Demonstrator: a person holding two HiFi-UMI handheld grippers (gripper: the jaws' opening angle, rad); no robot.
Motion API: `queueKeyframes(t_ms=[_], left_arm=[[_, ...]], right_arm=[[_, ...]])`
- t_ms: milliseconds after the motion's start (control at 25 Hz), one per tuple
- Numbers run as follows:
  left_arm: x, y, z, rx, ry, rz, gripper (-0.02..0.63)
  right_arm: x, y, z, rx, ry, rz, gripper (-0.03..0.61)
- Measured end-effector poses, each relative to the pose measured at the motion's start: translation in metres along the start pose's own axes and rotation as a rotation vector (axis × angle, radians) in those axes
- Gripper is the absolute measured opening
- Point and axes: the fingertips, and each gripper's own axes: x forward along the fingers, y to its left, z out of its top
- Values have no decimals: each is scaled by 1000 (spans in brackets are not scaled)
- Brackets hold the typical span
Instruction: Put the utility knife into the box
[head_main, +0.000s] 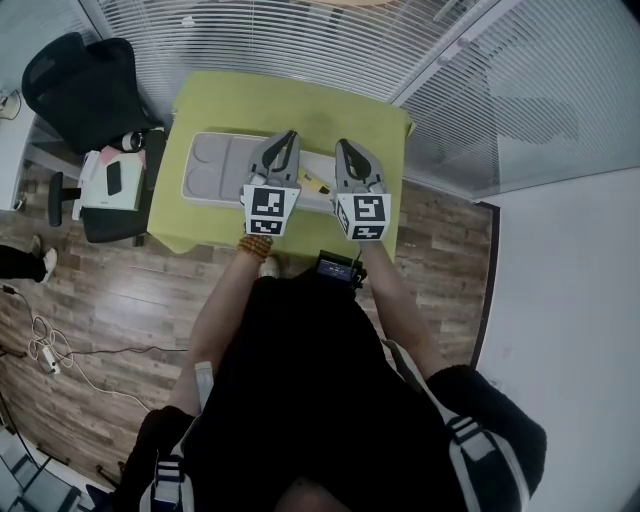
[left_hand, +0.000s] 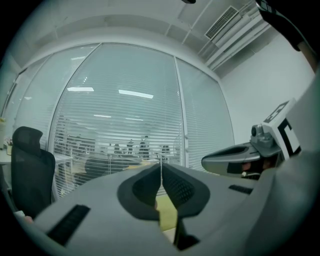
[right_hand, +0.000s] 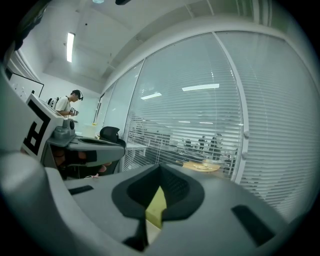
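Even, cool office light from ceiling strips (right_hand: 70, 46); their glare streaks the glass wall (left_hand: 125, 115); my jaws loom soft and unfocused up close; fisheye bends every edge, corners vignetted black.

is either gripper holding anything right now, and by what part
Nothing is held. The left gripper and the right gripper are both shut with nothing between their jaws, above the green table.

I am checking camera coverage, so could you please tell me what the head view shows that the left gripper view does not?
Only the head view: the grey box, the yellow utility knife and the wooden floor. Only the left gripper view: the ceiling vent. Both: the left gripper, shut and empty, the right gripper, the black chair, the blinds.
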Motion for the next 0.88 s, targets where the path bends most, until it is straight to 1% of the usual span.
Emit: queueKeyframes(t_ms=[880], left_arm=[[3,3,-8,-2,23,-3,18]], right_arm=[[3,-2,-4,0,19,8,0]])
